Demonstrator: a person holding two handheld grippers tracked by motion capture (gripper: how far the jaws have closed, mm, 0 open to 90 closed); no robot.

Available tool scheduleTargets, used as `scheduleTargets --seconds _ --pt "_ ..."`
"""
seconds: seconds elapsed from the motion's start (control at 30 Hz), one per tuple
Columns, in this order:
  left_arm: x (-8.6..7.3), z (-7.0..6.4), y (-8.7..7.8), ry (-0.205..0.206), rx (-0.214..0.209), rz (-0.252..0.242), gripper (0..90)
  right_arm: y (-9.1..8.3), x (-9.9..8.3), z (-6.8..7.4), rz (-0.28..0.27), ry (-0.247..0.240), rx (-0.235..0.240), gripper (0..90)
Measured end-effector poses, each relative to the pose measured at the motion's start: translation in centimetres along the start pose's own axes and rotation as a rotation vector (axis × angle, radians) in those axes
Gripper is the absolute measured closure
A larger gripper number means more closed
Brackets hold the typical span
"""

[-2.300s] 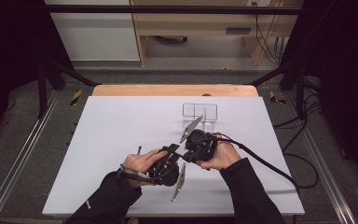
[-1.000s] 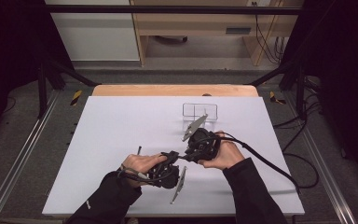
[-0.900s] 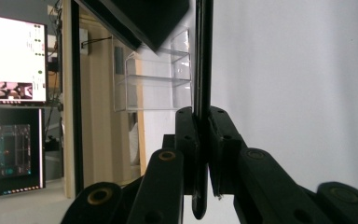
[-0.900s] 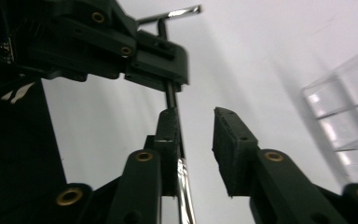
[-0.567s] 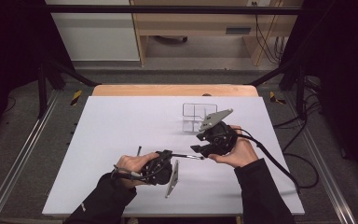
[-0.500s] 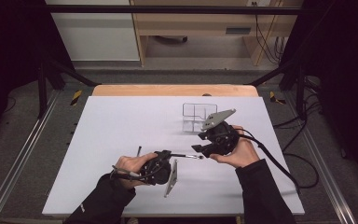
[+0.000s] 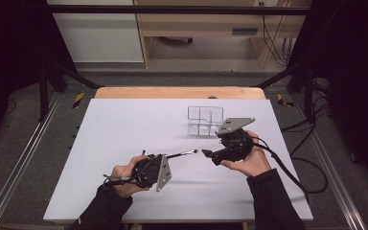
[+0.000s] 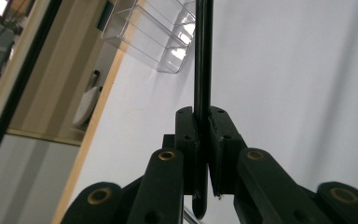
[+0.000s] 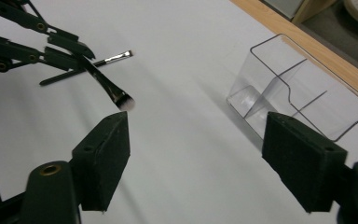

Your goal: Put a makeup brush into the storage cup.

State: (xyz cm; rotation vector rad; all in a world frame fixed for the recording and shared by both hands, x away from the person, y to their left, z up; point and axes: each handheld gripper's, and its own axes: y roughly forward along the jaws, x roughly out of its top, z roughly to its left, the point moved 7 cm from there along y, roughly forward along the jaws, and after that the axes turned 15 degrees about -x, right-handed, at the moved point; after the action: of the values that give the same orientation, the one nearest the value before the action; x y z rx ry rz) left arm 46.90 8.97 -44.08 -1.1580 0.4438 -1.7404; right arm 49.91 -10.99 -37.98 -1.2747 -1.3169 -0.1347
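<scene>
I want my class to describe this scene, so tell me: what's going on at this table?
A person works at a white table with a gripper in each hand. The left gripper is clamped on the black handle of a small makeup brush, holding it above the table with the bristle tip pointing at the right gripper. That one is open and holds nothing. A second brush lies flat on the table. A clear divided organizer stands beyond, with no brush in it.

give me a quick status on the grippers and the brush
Left hand-held gripper shut on thin black makeup brush, bristles toward the right one. Right hand-held gripper open, holding nothing. Clear plastic divided organizer beyond; white table between.
</scene>
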Motion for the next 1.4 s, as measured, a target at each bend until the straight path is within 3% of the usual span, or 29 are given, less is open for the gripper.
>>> scheduleTargets --seconds 0.07,0.1,0.33,0.67,0.93,1.1,1.4 --pt "-0.2 0.0 0.0 -0.024 -0.002 -0.012 82.9 0.1 -0.2 -0.1 -0.011 0.018 -0.013 21.2" --pt "-0.5 0.2 -0.1 -0.069 -0.004 -0.036 82.9 0.1 -0.3 -0.2 -0.016 0.03 -0.013 21.0" --pt "-1.1 0.5 -0.2 -0.208 -0.024 -0.113 83.0 0.3 -0.8 -0.4 -0.066 0.111 -0.015 17.9" --pt "-1.6 0.5 0.1 -0.381 -0.049 -0.214 83.0 0.7 -1.7 -0.3 -0.09 0.16 -0.046 15.2" --pt "-1.4 0.6 0.2 -0.48 -0.045 -0.279 83.0 0.7 -1.5 0.0 -0.128 0.201 -0.05 14.2" --pt "-1.2 0.5 0.4 -0.536 -0.068 -0.321 83.0 0.7 -1.3 0.4 -0.152 0.221 -0.042 13.5" --pt "-0.5 0.2 0.8 -0.598 -0.068 -0.368 83.0 0.7 -0.8 0.9 -0.213 0.276 -0.03 13.8"
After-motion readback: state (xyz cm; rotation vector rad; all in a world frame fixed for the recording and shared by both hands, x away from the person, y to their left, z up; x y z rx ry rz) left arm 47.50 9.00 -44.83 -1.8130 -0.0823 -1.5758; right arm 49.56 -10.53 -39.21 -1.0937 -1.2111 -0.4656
